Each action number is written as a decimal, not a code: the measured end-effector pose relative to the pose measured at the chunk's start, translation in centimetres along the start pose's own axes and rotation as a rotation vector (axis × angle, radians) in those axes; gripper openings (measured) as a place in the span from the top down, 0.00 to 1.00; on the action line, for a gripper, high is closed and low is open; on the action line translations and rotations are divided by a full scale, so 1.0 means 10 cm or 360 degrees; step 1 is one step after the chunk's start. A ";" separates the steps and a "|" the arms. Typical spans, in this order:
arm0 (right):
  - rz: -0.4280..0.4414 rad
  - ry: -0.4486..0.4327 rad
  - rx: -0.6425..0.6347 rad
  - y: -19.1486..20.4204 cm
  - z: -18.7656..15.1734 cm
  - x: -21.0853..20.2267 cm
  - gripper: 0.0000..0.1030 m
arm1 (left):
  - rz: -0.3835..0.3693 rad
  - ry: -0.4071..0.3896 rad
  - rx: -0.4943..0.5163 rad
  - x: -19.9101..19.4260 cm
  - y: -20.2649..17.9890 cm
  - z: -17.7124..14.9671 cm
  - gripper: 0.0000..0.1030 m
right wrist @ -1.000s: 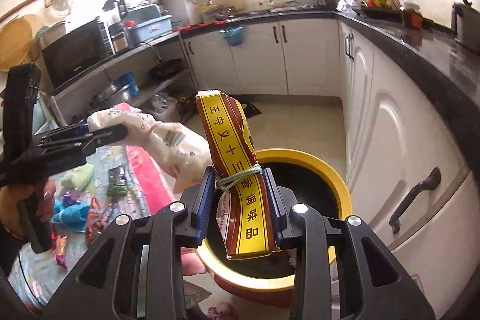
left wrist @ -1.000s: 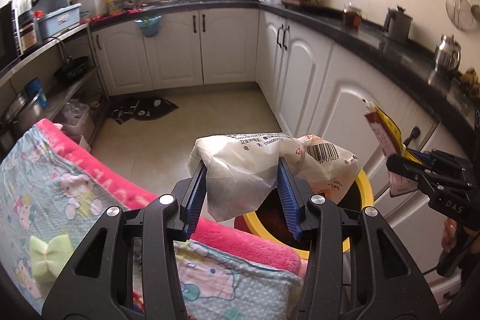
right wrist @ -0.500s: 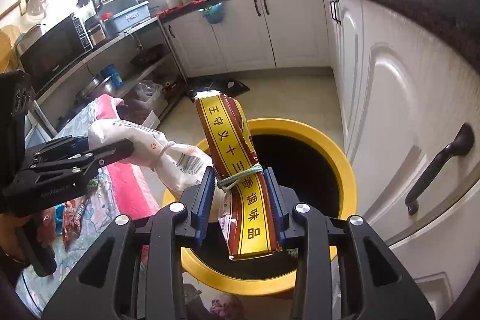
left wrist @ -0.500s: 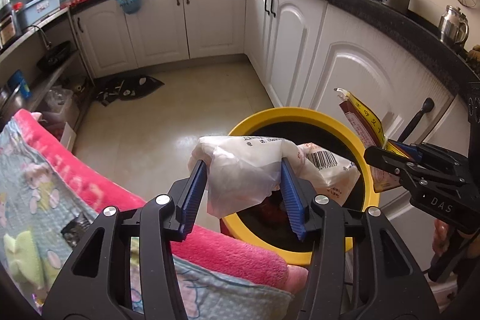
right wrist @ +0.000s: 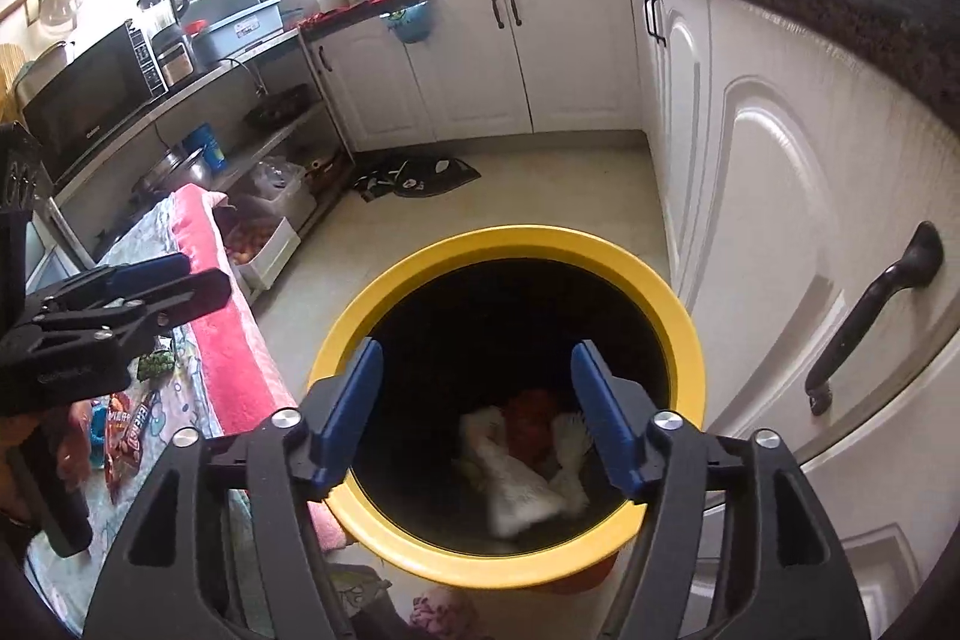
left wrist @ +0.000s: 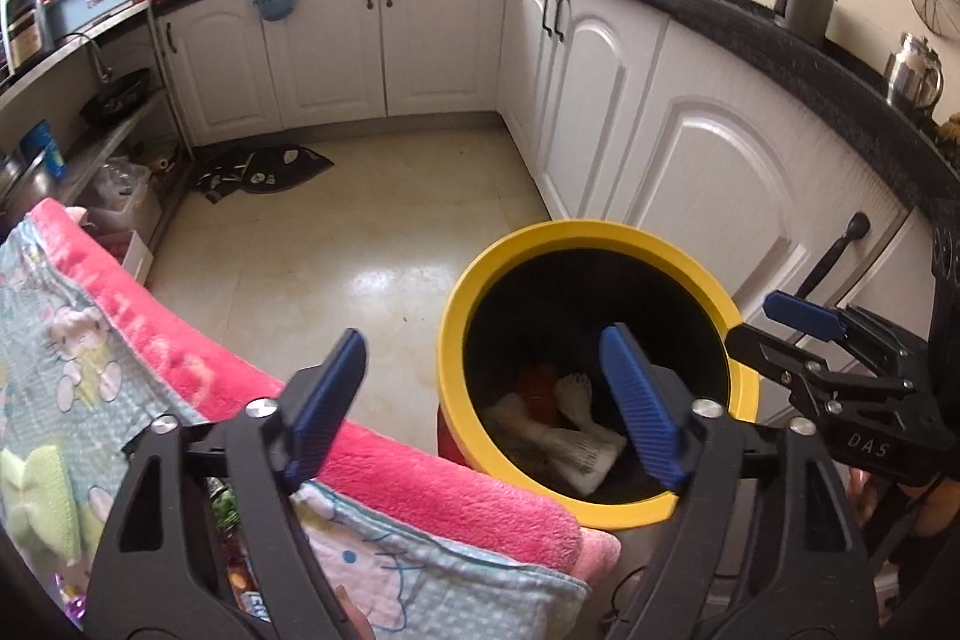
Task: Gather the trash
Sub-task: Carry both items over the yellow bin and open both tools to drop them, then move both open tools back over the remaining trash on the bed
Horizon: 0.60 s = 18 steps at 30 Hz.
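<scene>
1. Left wrist view: the left gripper (left wrist: 480, 400) has just been opening; its blue fingers (left wrist: 642, 406) stand apart, empty, over the round yellow-rimmed trash bin (left wrist: 447, 340).
2. Right gripper (right wrist: 474, 412) likewise has just opened, empty.
3. White plastic bag (right wrist: 516, 490) and orange wrapper (right wrist: 531, 421) lie inside the bin.
4. Risk: more wrappers (right wrist: 129, 436) wait on the pink-edged blanket (left wrist: 180, 352); a careless reach could snag the soft fabric.

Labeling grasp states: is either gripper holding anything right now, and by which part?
Nothing held. The left gripper and right gripper have just been opening and stand empty over the yellow bin; white bags lie inside.
</scene>
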State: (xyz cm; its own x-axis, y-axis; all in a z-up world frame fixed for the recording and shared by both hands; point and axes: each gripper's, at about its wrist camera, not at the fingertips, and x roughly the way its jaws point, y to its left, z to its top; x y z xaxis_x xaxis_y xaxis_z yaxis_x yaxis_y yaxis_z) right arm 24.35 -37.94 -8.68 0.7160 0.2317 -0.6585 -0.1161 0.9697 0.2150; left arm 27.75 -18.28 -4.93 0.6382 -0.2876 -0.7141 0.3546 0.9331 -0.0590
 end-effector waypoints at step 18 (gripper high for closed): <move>-0.0039 -0.0223 -0.0093 0.35 0.07 -0.57 0.18 | 0.0043 -0.0194 -0.0199 -0.73 0.40 -0.16 0.10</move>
State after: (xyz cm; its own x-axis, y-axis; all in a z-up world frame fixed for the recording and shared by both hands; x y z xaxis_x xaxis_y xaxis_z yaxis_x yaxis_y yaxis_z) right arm 20.38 -35.91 -3.69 0.8078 0.1987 -0.5550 -0.1344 0.9787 0.1549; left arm 23.47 -12.08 -1.10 0.7273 -0.2790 -0.6271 0.2534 0.9582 -0.1325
